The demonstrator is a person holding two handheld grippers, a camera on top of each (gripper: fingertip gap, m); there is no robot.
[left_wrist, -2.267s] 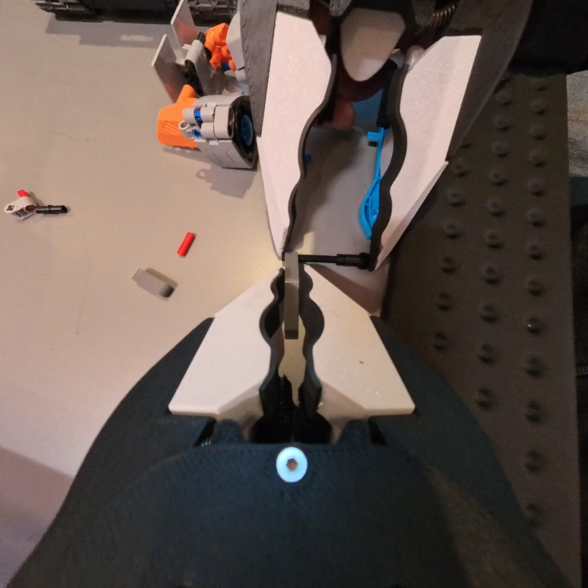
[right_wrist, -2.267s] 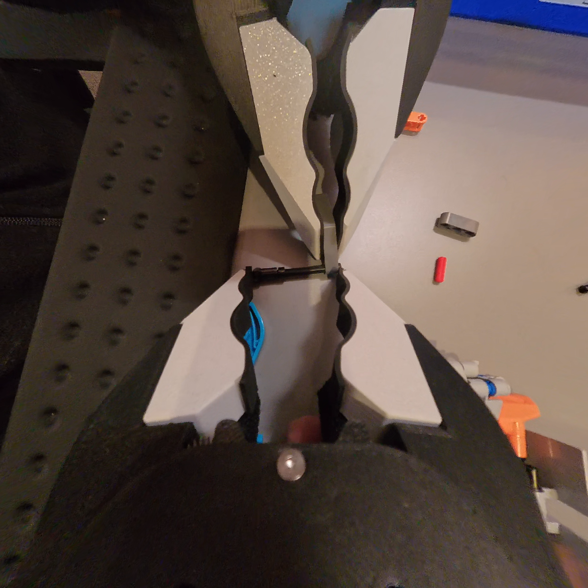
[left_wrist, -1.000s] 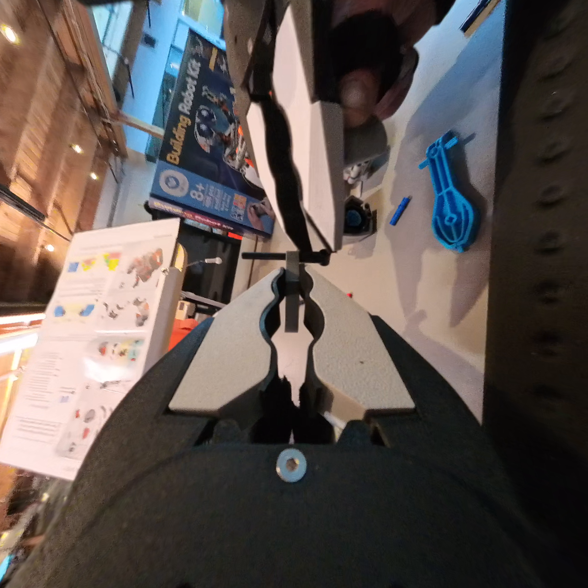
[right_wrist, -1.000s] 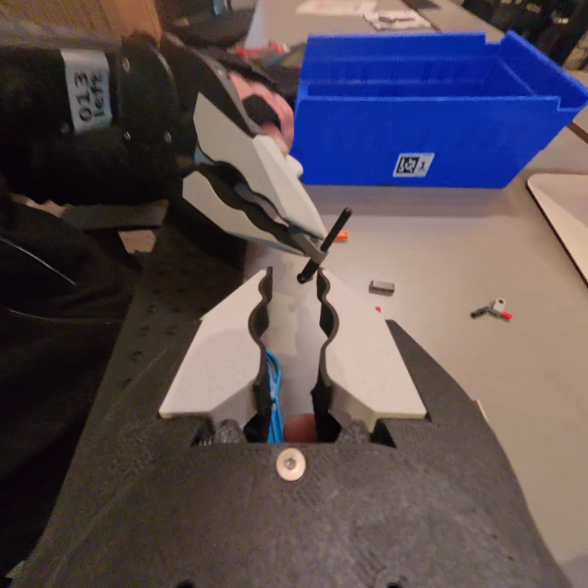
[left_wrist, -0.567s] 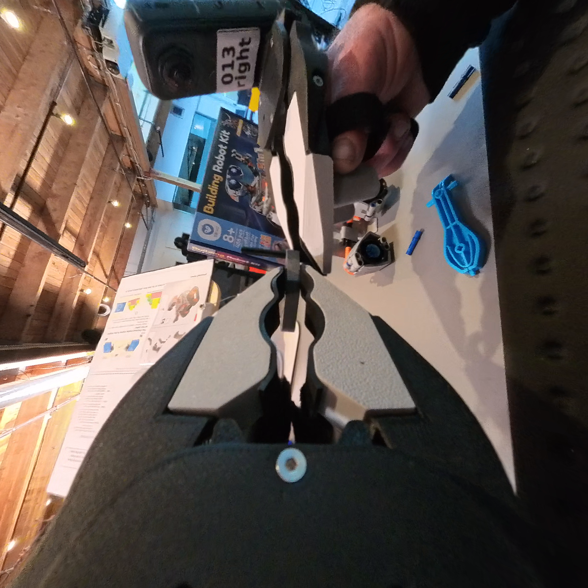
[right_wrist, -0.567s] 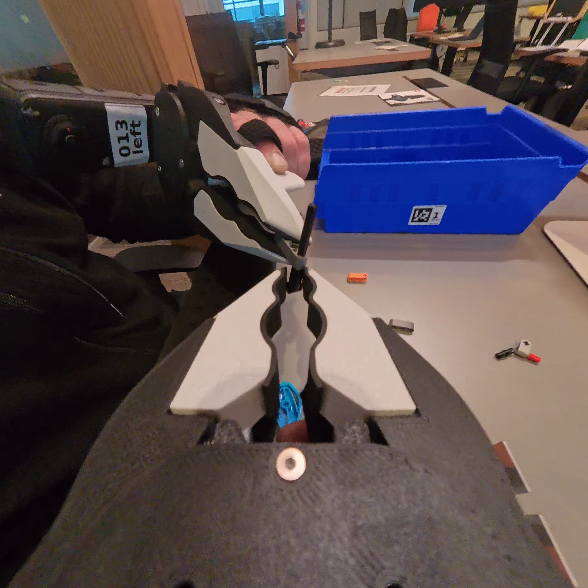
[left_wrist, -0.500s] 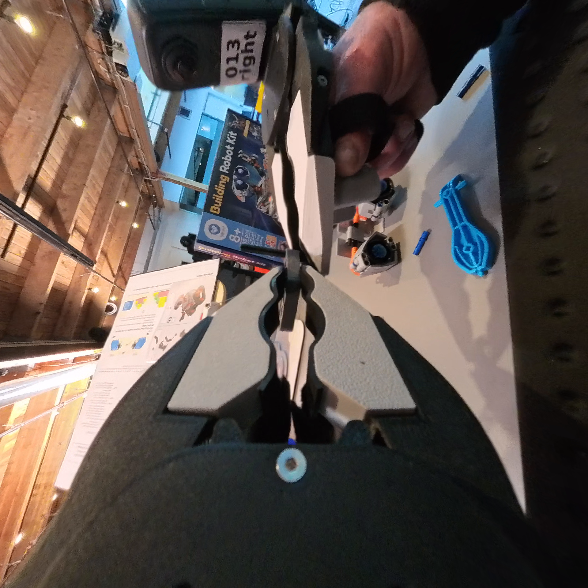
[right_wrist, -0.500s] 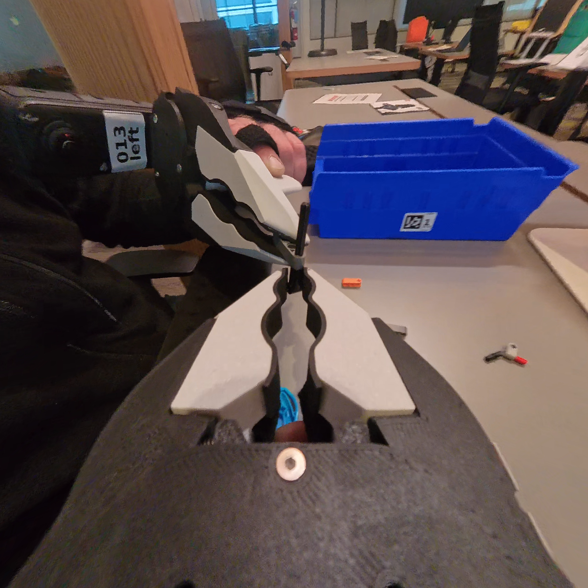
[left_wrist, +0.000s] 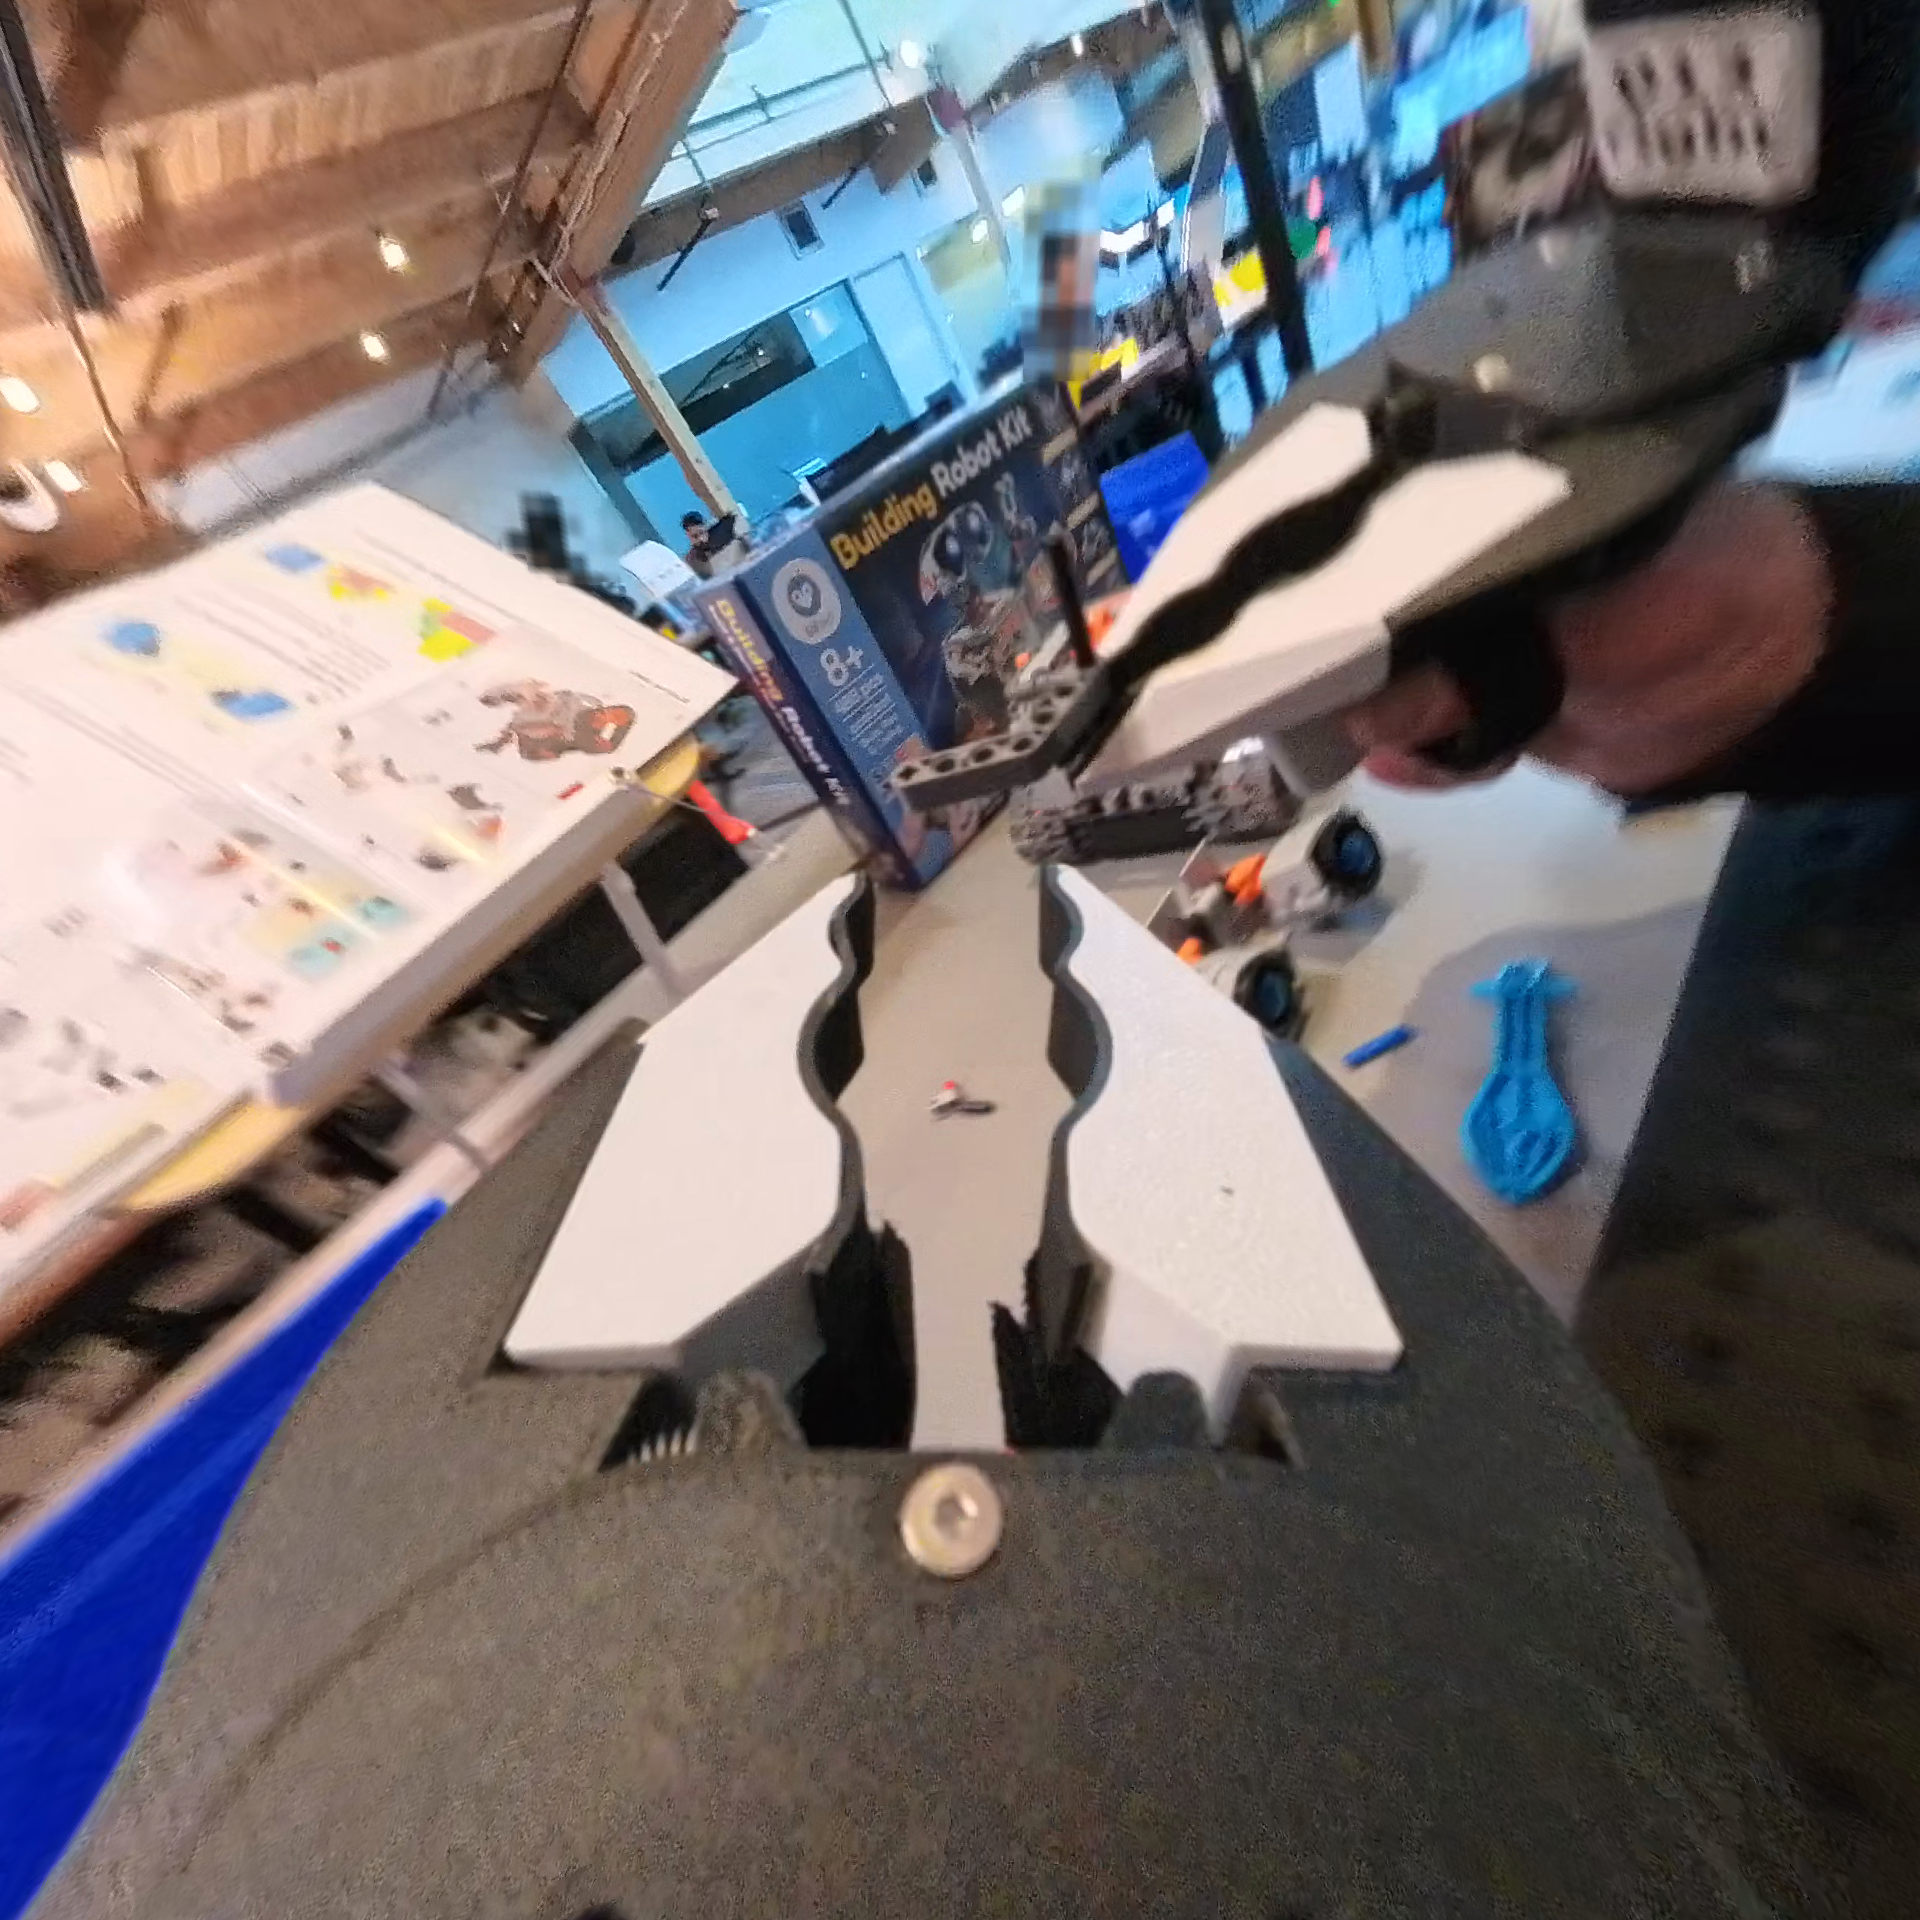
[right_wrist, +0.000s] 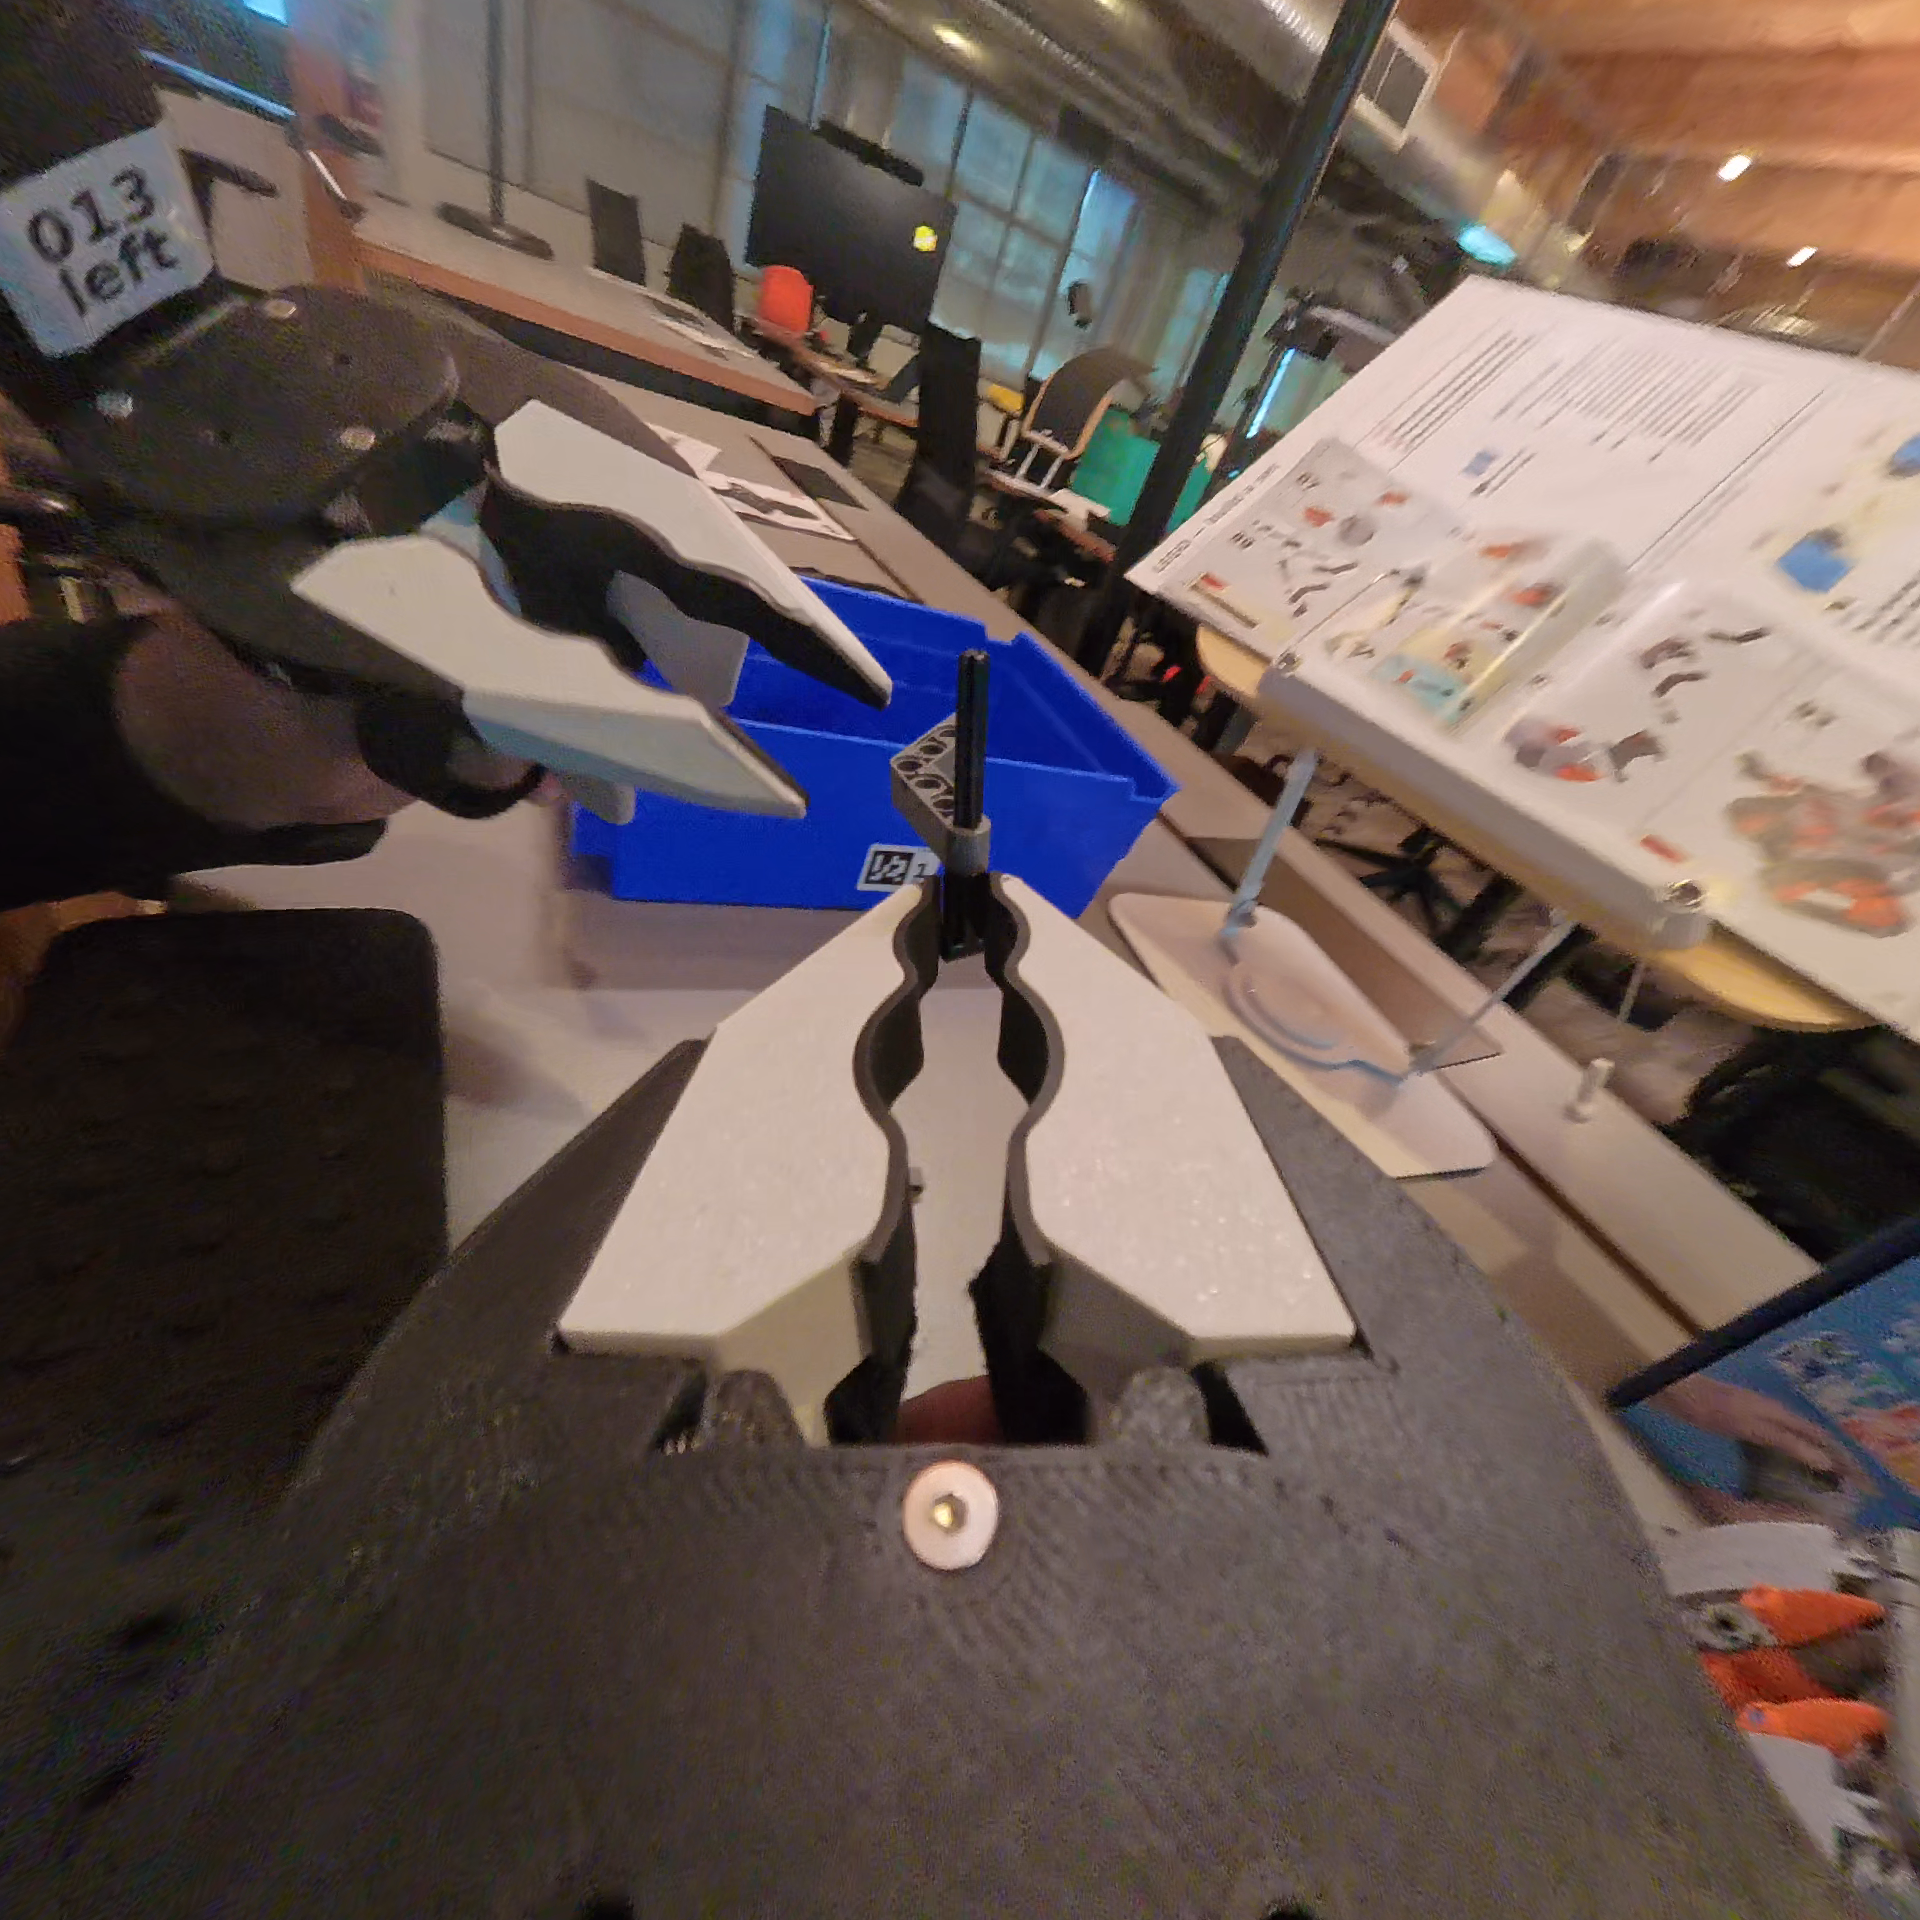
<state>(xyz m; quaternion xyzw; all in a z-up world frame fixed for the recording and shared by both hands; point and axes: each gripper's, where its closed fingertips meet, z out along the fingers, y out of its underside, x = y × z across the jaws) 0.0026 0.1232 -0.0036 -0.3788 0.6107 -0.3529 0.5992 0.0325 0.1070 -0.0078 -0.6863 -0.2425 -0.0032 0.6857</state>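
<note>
- Now the right gripper (right_wrist: 961, 920), white-fingered on a black printed body, is clamped at its tips on a thin black plastic axle (right_wrist: 969, 769) that stands straight up out of the jaws.
- Threaded on that axle just above the fingertips is a grey perforated building beam (right_wrist: 928, 779); in the left wrist view the same beam (left_wrist: 971, 767) sticks out sideways from the right gripper's tips, its long axis crosswise to the axle (left_wrist: 1070, 603).
- Meanwhile the left gripper (left_wrist: 951, 904) has its jaws spread apart and holds nothing; only the grey tabletop (left_wrist: 951, 997) shows between its fingers.
- Seen from the right wrist, the left gripper (right_wrist: 842, 748) hangs up and to the left of the axle, near it but not touching, its tips aimed at the axle and beam.
- So the beam lies just ahead of and above the left gripper's tips, and the right gripper alone carries it.
- Behind them sit a blue plastic bin (right_wrist: 1049, 800), an open instruction booklet on a stand (right_wrist: 1621, 582), a dark blue kit box (left_wrist: 914, 665), a blue flat plastic tool (left_wrist: 1522, 1101) and a partly built grey-and-orange model (left_wrist: 1278, 883).
</note>
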